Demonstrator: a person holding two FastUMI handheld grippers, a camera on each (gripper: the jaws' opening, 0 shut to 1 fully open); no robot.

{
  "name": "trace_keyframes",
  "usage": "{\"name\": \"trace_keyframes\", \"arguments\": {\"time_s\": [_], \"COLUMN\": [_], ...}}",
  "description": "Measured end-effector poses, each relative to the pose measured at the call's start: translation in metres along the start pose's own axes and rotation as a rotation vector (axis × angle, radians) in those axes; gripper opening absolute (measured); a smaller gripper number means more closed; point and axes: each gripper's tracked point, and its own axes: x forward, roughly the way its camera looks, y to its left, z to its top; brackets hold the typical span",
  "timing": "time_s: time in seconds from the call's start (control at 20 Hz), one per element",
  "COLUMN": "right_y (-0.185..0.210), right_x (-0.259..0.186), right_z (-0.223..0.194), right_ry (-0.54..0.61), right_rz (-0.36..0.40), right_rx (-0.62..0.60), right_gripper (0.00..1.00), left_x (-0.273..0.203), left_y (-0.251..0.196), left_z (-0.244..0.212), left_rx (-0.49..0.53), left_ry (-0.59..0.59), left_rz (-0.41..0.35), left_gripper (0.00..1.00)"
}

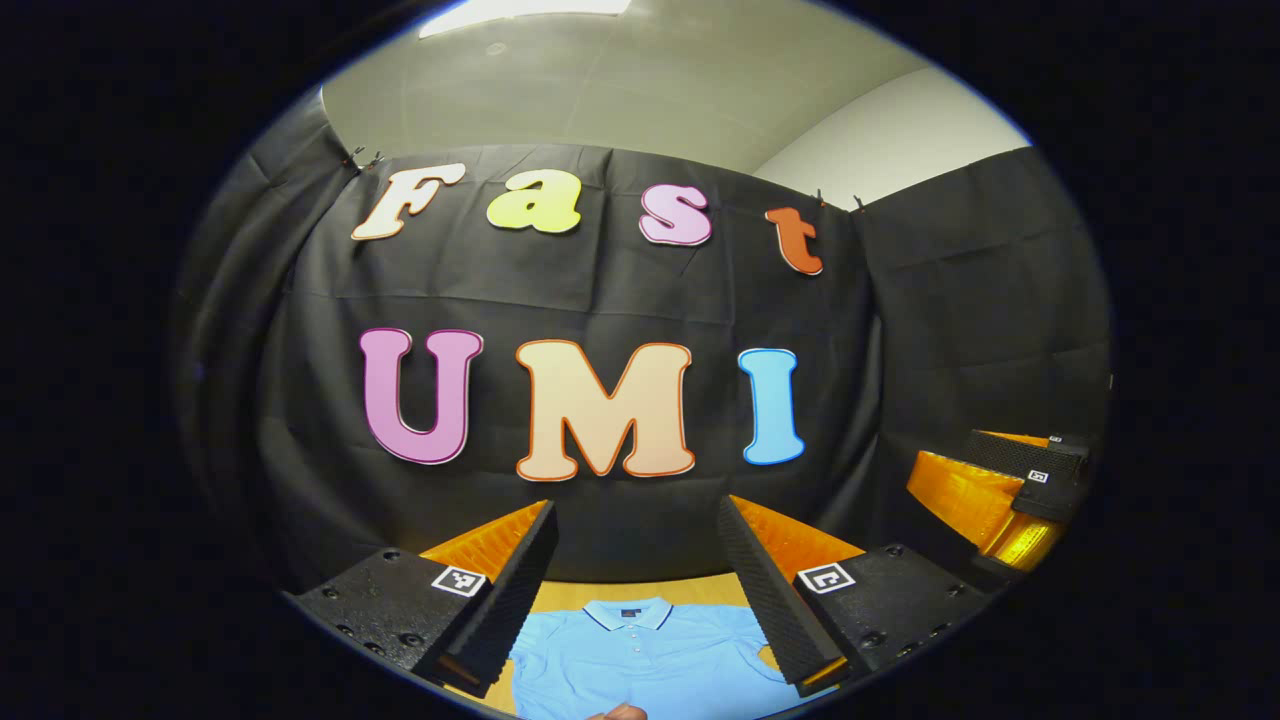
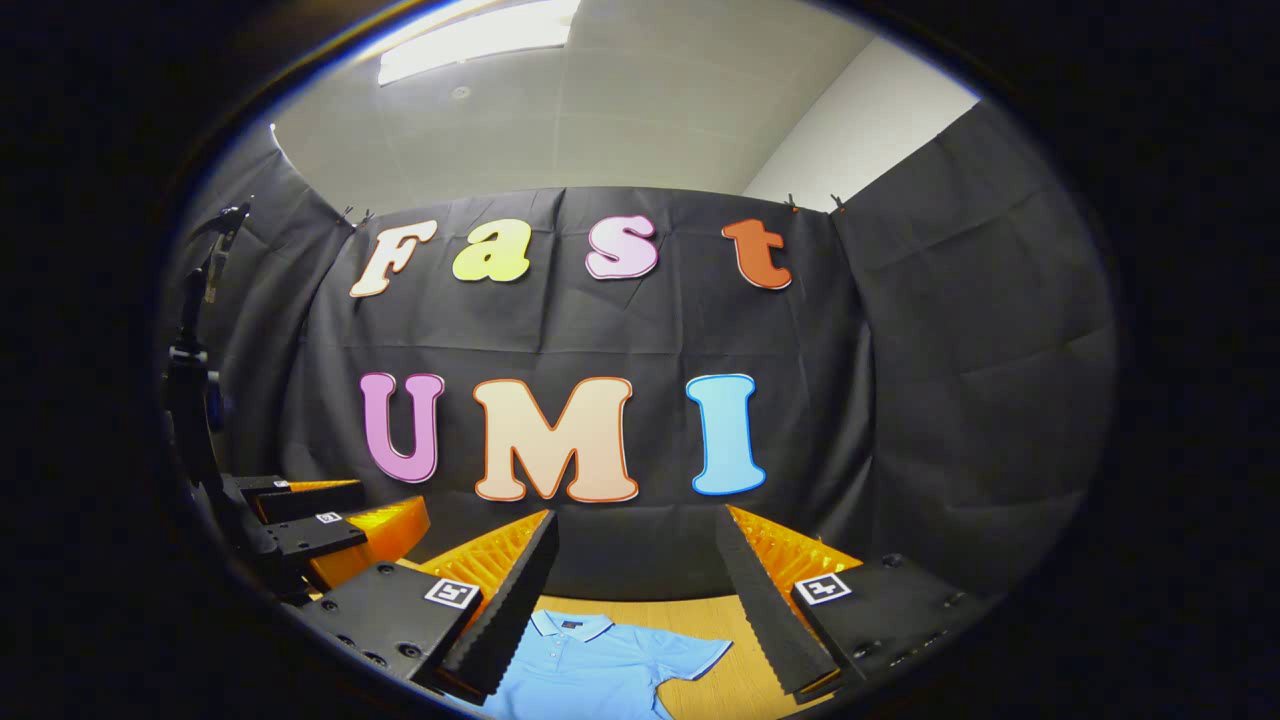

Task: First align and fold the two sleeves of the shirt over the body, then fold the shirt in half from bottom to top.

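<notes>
Above the shirt (image 1: 640, 660), both tongs (image 1: 635, 575) (image 2: 632, 585) hang level, agape.

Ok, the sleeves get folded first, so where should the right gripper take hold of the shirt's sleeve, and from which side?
Probably the outer cuff end of the sleeve, approached from above and outside. The shirt lies flat on the table, collar toward the wall, and that sleeve sticks out sideways, so its trimmed edge is the free part. The right gripper hangs open above it.
</notes>
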Motion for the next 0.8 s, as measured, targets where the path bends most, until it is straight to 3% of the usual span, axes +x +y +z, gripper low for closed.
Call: {"name": "trace_keyframes", "arguments": {"time_s": [0.5,0.8], "right_y": [-0.015,-0.032], "right_x": [0.016,0.059], "right_z": [-0.029,-0.067], "right_ry": [0.040,0.086], "right_rz": [0.048,0.028], "right_rx": [-0.018,-0.046], "right_gripper": [1.00,0.98], "left_x": [-0.004,0.003], "left_y": [0.023,0.046], "left_z": [-0.016,-0.019], "left_rx": [0.023,0.005], "left_ry": [0.027,0.019], "left_rz": [0.107,0.166], "left_gripper": [0.96,0.96]}}
